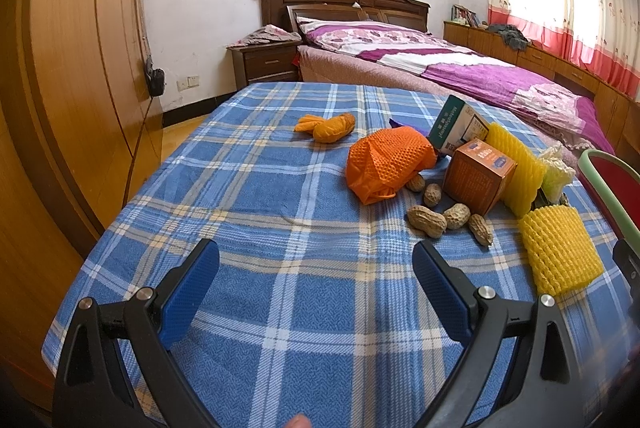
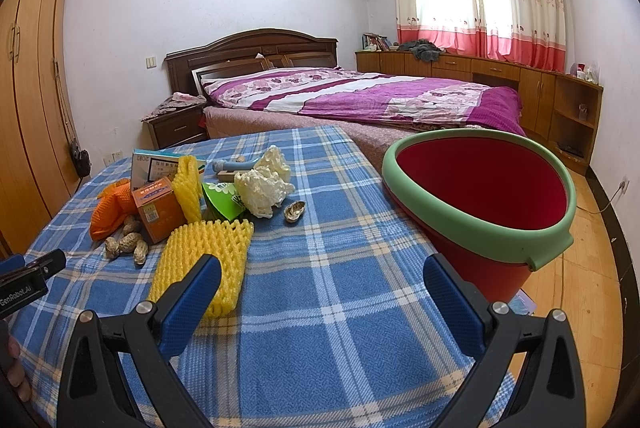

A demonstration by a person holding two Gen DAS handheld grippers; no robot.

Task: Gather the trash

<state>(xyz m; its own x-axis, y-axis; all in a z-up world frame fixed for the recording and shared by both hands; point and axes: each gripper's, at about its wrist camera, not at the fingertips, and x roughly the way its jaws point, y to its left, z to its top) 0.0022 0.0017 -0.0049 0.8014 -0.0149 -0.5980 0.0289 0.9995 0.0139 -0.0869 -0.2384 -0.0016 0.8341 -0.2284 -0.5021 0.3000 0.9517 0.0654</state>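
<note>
both tools (image 1: 316,268) (image 2: 322,282) gape above scattered trash (image 1: 460,179)

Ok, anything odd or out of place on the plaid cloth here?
Yes. The red bucket leans tilted at the cloth's right edge rather than standing upright. A cracked-open peanut shell lies apart from the whole peanuts, near the crumpled white wrapper.
</note>
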